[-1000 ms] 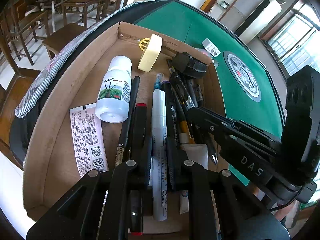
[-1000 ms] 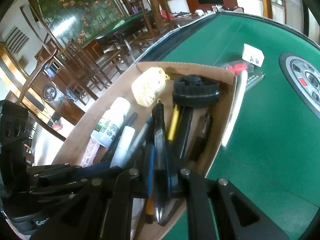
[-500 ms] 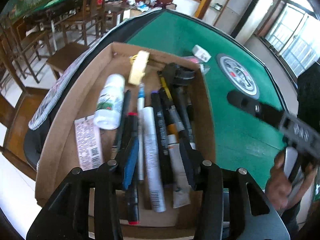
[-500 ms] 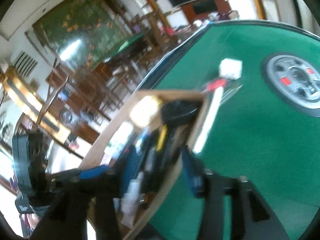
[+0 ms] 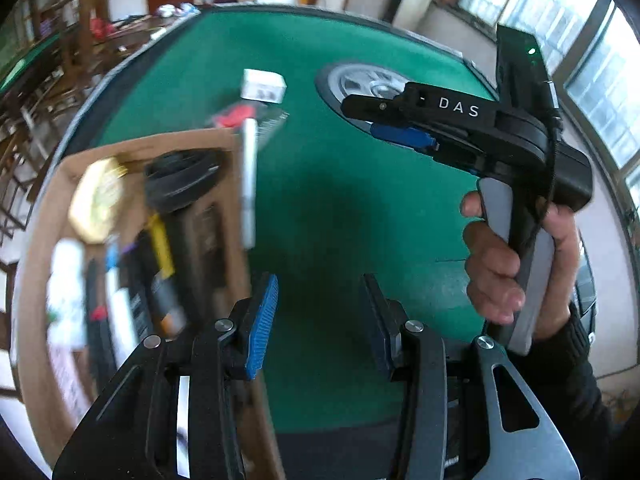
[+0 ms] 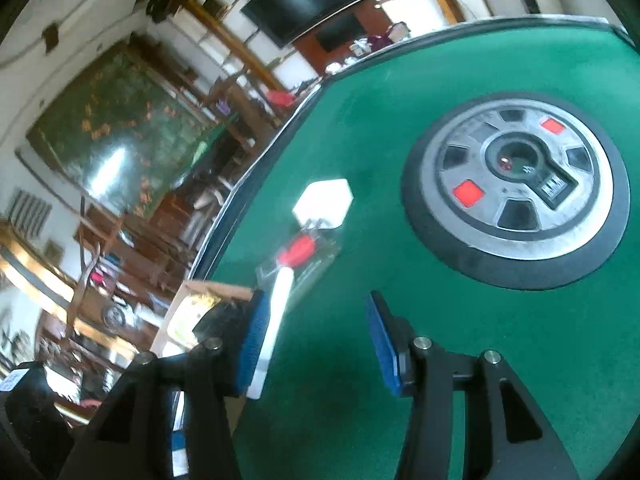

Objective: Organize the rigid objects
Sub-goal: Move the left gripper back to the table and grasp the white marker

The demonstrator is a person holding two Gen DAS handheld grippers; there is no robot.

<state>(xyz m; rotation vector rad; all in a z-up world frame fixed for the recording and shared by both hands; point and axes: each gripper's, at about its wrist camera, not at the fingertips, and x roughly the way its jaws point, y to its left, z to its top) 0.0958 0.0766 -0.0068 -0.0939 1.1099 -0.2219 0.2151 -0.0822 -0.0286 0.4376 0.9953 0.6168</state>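
The left gripper (image 5: pixel 318 320) stood with its jaws parted and nothing between them, only bare green felt of the table (image 5: pixel 332 184) showing in the gap. To the left of its blue-padded finger lay the cardboard box (image 5: pixel 36 248), blurred, holding a row of pens and markers (image 5: pixel 160 248), a black round object (image 5: pixel 182 178) at its far end, a yellow lump (image 5: pixel 96 204) beside that, and a white bottle (image 5: pixel 66 276) nearer the outer wall. A long white marker (image 5: pixel 249 184) lay along the box's right wall, just ahead and left of the jaws. Beyond it were a clear packet with something red (image 5: pixel 240 114) and a small white box (image 5: pixel 264 85). Ahead and to the right of the jaws, a hand (image 5: pixel 500 264) gripped the handle of the right gripper (image 5: pixel 360 110), seen side-on. In the right wrist view, the right gripper (image 6: pixel 314 344) was likewise released and empty over the felt; the white marker (image 6: pixel 276 312) ran just behind its left pad, the red packet (image 6: pixel 300 250) and white box (image 6: pixel 324 202) lay ahead, and the table's round metal centre console (image 6: pixel 516 188) sat ahead to the right.
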